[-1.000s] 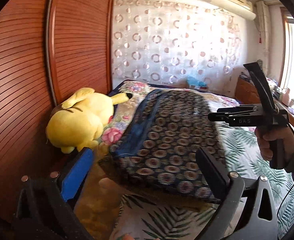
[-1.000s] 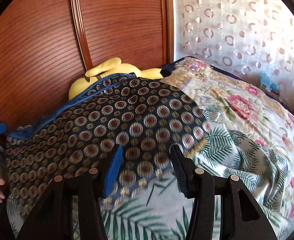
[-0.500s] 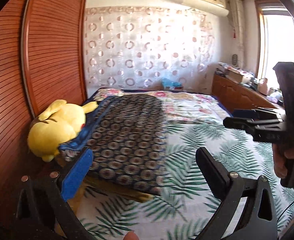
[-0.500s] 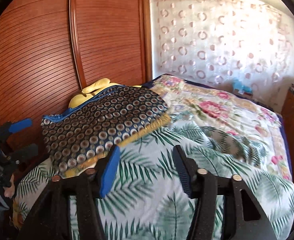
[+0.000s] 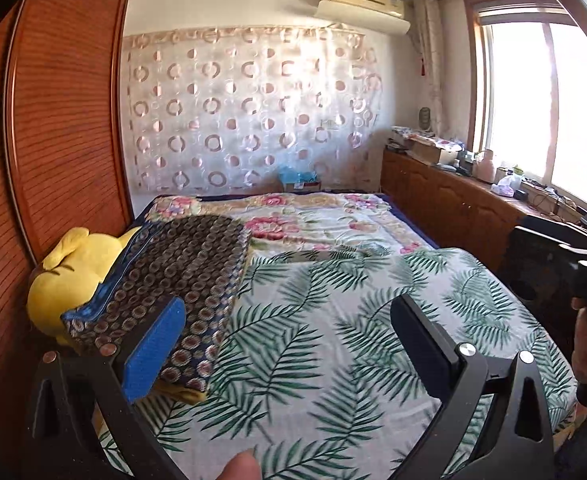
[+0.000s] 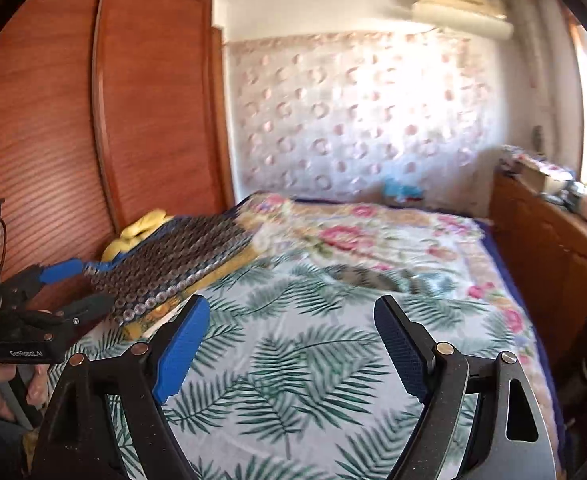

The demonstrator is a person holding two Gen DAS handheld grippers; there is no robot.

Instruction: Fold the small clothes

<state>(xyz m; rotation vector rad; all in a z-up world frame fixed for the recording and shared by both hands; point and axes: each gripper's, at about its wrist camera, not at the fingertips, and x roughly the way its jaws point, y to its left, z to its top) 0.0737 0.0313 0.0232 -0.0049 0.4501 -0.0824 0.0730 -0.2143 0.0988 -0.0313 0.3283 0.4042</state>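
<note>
the fold looks done, so the sound move now is probably to keep both tools clear of the stack. the left gripper (image 5: 289, 344) stands released, its jaws spread wide and nothing between them; the right gripper (image 6: 289, 344) is likewise spread and empty. the folded garment (image 5: 181, 280), dark blue with rings of brown dots, lies at the left of the frame on the leaf-print bedspread (image 5: 333, 320), leaning against a yellow plush toy (image 5: 69, 280) by the wooden wardrobe (image 5: 53, 120).

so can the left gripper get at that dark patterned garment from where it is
Probably yes. The left gripper is open and empty, the patterned garment lies folded just beyond its blue finger, and nothing lies between them on the bedspread.
</note>
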